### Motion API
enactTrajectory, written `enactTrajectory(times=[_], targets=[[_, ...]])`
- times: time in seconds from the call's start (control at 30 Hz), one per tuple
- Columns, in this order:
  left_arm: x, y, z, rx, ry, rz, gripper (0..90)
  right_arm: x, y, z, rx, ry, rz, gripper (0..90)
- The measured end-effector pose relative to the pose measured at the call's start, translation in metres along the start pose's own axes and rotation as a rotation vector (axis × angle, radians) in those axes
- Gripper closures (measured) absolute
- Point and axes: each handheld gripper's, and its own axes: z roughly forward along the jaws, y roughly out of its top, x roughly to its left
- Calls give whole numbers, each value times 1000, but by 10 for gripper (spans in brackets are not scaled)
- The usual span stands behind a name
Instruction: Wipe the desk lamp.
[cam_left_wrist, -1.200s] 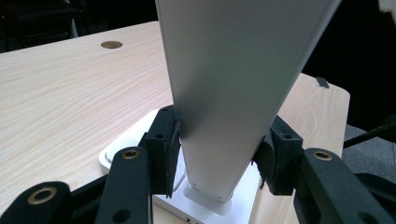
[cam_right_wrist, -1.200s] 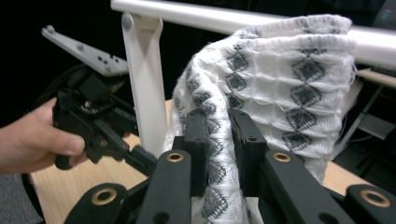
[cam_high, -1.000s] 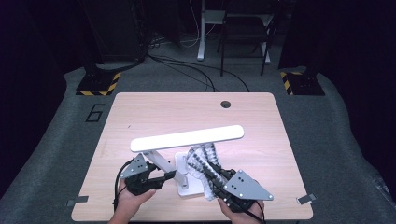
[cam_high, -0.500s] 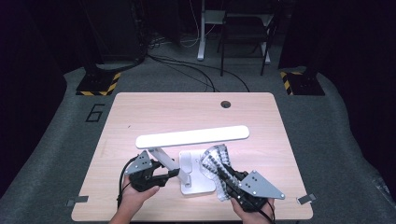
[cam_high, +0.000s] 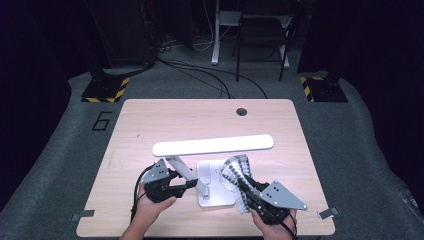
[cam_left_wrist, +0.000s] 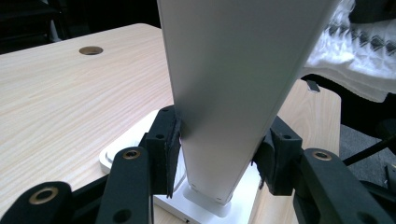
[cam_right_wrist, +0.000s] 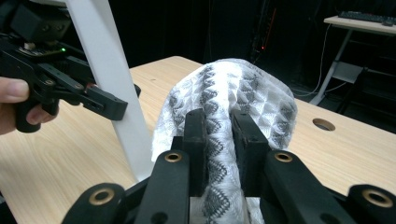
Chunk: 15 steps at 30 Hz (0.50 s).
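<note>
Left gripper (cam_high: 187, 184) is clamped on the slanted stem (cam_left_wrist: 224, 116) of the white desk lamp (cam_high: 212, 145), both pads pressed flat against its sides just above the base (cam_high: 212, 192), so it looks like it's steadying the lamp. Right gripper (cam_right_wrist: 218, 140) has its jaws pinched shut on a fold of the grey-and-white patterned cloth (cam_high: 237, 172), which is bunched up and hanging over the right side of the base.

Compared with a second ago, the cloth has slid from the middle of the base toward the right and a bit nearer, with the right hand pulling back toward the near edge of the desk (cam_high: 150, 120). The lamp itself sits in about the same spot, near middle of the desk, head bar running left to right. My guess is this is a wipe-down of the base, and that stroke has just swept across it, so another pass or a move up to the stem seems likely next.
</note>
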Motion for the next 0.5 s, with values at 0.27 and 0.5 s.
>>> enactTrajectory(times=[0.27,0.5], targets=[[1,-2,-1,-12,-21,-9,546,-7,-10,11,35,13,31,758],[6,-5,-6,-26,-2,-33,519,-6,-12,21,41,31,23,770]])
